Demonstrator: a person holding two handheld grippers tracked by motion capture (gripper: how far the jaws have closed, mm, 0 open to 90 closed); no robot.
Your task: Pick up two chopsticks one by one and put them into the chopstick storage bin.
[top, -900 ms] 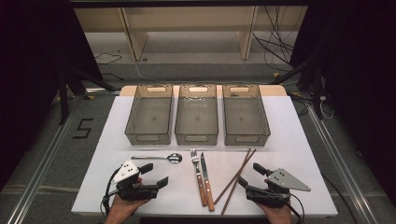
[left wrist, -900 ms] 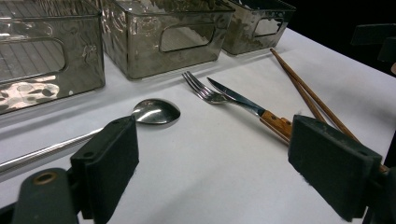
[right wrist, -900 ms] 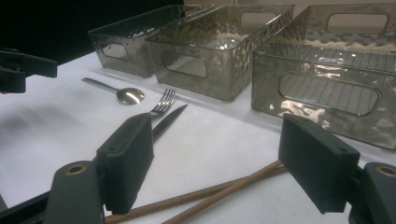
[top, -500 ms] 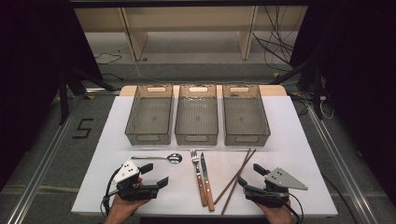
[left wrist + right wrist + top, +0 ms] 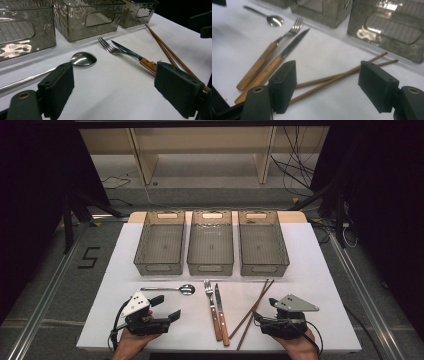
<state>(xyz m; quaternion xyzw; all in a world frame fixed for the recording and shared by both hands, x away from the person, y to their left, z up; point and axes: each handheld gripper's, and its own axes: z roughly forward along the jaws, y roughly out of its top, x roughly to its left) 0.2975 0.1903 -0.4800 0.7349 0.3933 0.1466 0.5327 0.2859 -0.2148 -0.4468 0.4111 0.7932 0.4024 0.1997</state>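
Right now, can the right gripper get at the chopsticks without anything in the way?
Probably yes. The right gripper is open, with its jaws apart and nothing between them, and the chopsticks lie flat on the table just ahead of it. The knife and fork lie off to one side.
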